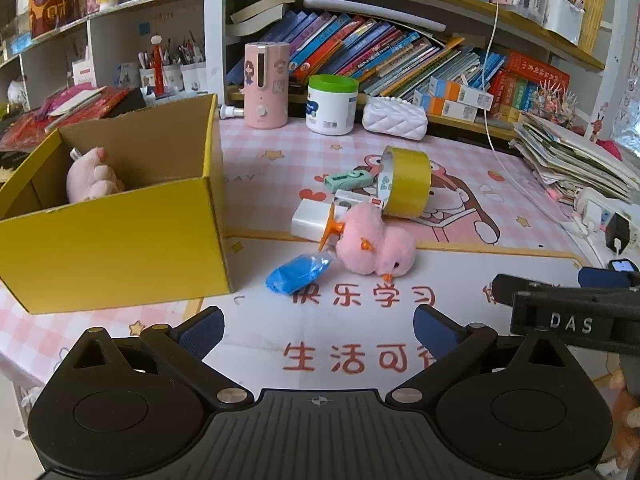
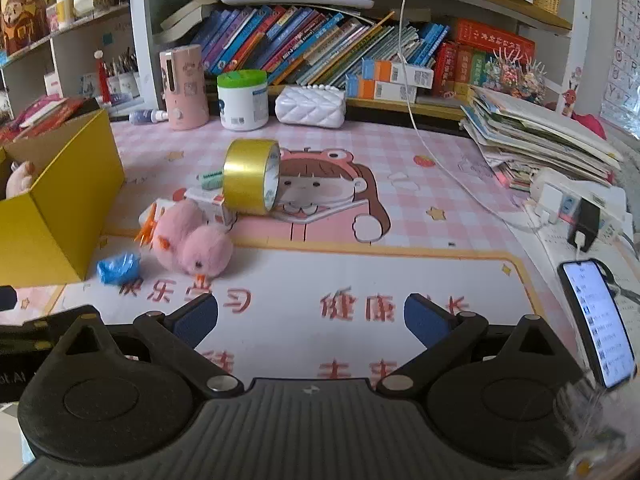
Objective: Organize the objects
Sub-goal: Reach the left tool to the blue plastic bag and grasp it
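A yellow cardboard box (image 1: pixel 120 240) (image 2: pixel 56 216) stands at the left with a pink plush paw (image 1: pixel 94 178) inside. To its right lies a pile: a pink plush chick (image 1: pixel 374 246) (image 2: pixel 192 240), a blue packet (image 1: pixel 296 274) (image 2: pixel 118 268), a white block (image 1: pixel 312 220), a small white box (image 2: pixel 210 204), a green eraser-like case (image 1: pixel 348 180) and a gold tape roll (image 1: pixel 406 186) (image 2: pixel 252 176) on its edge. My left gripper (image 1: pixel 318 330) hangs open, short of the blue packet. My right gripper (image 2: pixel 310 322) is open over bare mat, right of the chick.
A pink dispenser (image 1: pixel 266 84), a green-lidded white tub (image 1: pixel 332 104) and a white quilted pouch (image 1: pixel 394 118) line the back under bookshelves. A paper stack (image 2: pixel 536 140), power strip (image 2: pixel 572 200), white cable and lit phone (image 2: pixel 600 320) crowd the right edge.
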The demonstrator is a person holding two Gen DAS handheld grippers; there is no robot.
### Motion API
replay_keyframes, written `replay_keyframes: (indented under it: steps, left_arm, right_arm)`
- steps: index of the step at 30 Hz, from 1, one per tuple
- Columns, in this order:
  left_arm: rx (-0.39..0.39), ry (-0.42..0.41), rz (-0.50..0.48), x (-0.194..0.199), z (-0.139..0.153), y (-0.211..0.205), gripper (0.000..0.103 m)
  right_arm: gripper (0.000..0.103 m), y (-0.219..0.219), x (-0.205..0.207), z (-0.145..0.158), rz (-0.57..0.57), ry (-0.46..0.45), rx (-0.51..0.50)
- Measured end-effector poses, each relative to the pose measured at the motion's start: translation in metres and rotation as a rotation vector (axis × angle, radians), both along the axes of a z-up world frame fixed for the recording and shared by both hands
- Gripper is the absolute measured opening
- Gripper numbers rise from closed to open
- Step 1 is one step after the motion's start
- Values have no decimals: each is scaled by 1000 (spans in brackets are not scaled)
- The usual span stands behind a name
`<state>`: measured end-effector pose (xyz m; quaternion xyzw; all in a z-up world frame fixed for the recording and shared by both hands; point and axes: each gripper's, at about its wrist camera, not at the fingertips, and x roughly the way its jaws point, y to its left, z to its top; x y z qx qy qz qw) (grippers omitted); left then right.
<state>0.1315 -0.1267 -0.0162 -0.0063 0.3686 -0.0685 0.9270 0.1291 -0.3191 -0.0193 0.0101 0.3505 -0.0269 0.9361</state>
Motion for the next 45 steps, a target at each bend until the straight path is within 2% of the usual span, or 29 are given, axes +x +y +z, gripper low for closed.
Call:
replay_keyframes:
  steps: [14, 18, 23, 37, 45]
  left_arm:
    - [13, -27, 60, 15, 2, -22, 100]
    - [10, -31, 67, 21, 1, -27, 97]
    - [21, -24, 62, 31, -4, -35, 86]
    - [27, -37, 74, 40, -4, -43, 83]
    - [33, -16, 95, 43, -9, -42, 83]
  right_arm:
    - [101, -25, 37, 6, 70, -49, 40]
    - [101, -27, 45, 9, 91, -73, 40]
    - [101, -31, 53, 12, 111, -102, 43]
    - [101, -42, 69, 9, 124, -93, 49]
    - [101, -40, 72, 4, 146, -69, 52]
